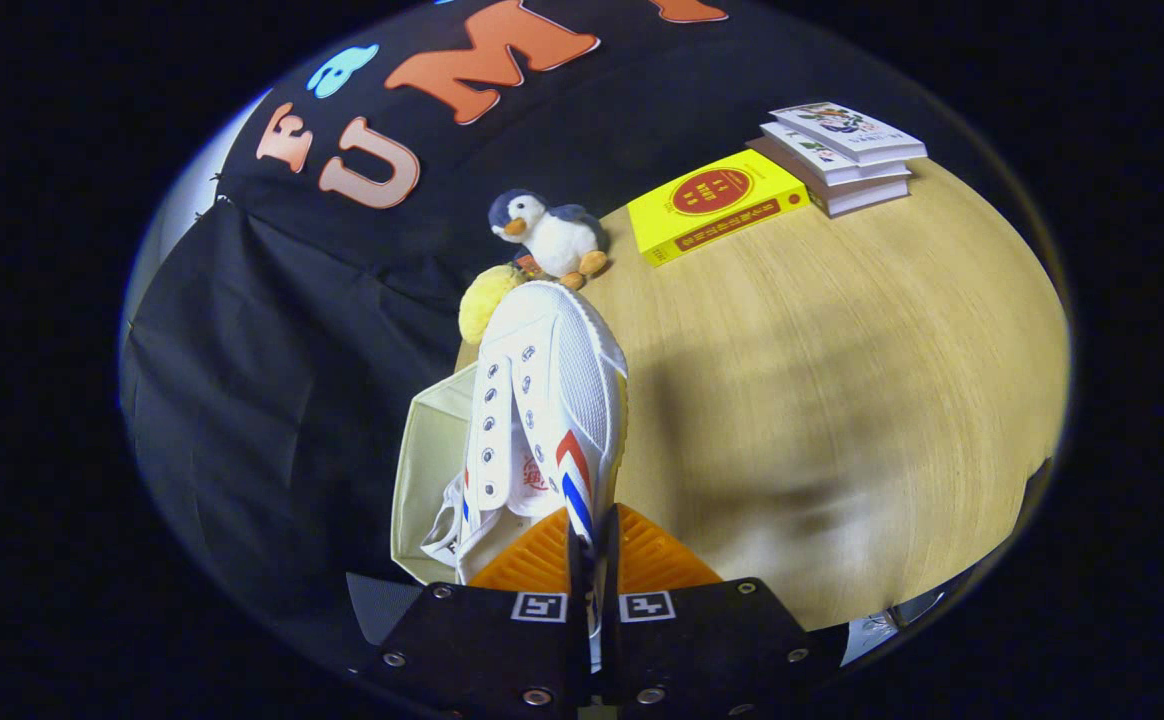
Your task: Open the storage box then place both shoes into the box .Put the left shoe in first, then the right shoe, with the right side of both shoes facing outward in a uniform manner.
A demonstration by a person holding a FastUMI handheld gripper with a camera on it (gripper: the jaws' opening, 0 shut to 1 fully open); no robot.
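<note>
Pinched by its thin side in the claw [582, 560], the shoe [552, 400] is held over the box [422, 480] and could be dropped or twisted.

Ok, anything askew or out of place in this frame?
Nothing damaged or spilled. The shoe hangs pinched by its side wall in the tongs, toe pointing away, partly over the open box. Books and penguin sit tidy on the table.
</note>
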